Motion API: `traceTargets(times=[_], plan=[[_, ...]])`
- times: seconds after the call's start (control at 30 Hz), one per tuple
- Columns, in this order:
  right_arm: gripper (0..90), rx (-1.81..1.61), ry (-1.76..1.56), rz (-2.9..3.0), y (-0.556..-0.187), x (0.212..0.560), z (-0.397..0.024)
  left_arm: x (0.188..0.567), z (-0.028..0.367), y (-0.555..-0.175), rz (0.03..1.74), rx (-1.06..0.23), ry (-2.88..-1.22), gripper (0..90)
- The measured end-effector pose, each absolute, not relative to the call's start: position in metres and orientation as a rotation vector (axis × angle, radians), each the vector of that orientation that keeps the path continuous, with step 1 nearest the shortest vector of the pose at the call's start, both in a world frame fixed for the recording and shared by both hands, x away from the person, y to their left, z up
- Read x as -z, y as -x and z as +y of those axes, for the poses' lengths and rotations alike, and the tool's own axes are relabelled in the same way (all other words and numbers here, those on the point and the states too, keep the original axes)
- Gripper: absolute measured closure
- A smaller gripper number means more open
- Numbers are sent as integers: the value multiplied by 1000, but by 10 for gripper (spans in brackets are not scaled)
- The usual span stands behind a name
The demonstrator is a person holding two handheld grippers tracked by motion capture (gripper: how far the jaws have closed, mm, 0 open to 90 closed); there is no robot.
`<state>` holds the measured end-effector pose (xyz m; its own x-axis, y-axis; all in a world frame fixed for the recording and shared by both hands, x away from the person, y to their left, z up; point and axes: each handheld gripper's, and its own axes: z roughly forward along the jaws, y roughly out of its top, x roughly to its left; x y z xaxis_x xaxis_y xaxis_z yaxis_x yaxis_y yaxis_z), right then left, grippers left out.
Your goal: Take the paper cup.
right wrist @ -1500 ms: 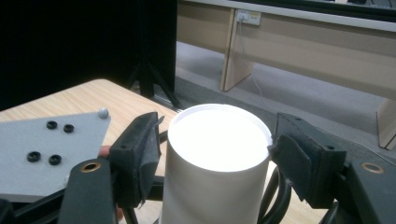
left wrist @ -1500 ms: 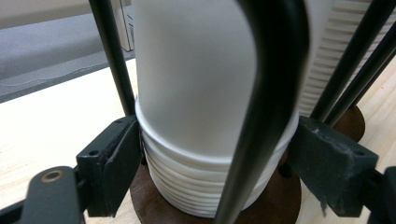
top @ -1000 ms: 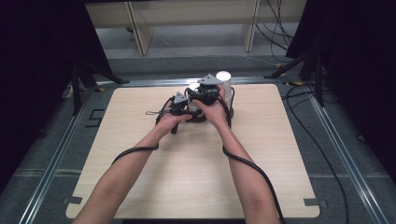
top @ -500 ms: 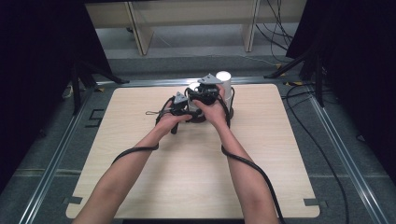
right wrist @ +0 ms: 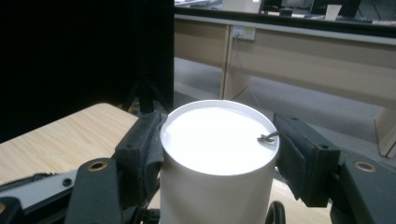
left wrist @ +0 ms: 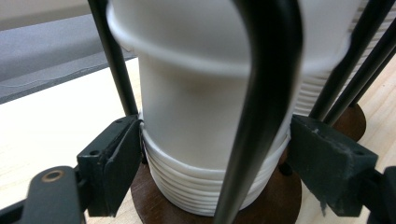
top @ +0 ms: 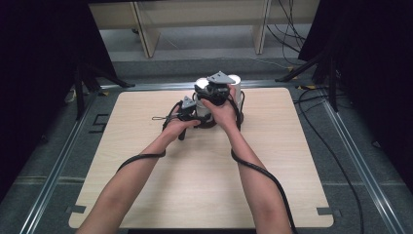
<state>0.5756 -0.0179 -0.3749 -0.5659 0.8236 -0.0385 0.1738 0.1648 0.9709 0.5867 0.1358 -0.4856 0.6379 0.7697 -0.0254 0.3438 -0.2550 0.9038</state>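
A stack of white paper cups [left wrist: 201, 116] stands on a round brown wooden base [left wrist: 154, 196] inside a rack of black wire rods [left wrist: 261, 107]. My left gripper [left wrist: 215, 140] is shut on the ribbed lower part of that stack, one pad against each side. My right gripper [right wrist: 219, 140] is shut on the rim of the top white cup [right wrist: 217, 140], a pad on each side. In the high view both grippers, left [top: 198, 111] and right [top: 210, 90], meet at the cup rack [top: 214, 119] at the far middle of the table.
A second stack of ribbed white cups [left wrist: 317, 88] stands just right of the held one, on its own brown base [left wrist: 355, 121]; its top [top: 234, 79] is in the high view. The light wooden table [top: 146, 146] ends just beyond the rack. Cables trail along both forearms.
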Motion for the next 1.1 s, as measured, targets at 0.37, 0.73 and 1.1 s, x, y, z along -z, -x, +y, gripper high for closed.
traceTargets(times=[0.37, 0.73, 1.1], plan=[[363, -1482, -920, 1825, -570, 352, -19, 485, 135, -587, 874, -543, -1867, 184], [363, -1517, -892, 1791, -564, 334, -20, 484, 137, -586, 869, -533, -1866, 179], [362, -1530, -880, 1761, -556, 322, -25, 477, 143, -575, 862, -552, -1843, 158]])
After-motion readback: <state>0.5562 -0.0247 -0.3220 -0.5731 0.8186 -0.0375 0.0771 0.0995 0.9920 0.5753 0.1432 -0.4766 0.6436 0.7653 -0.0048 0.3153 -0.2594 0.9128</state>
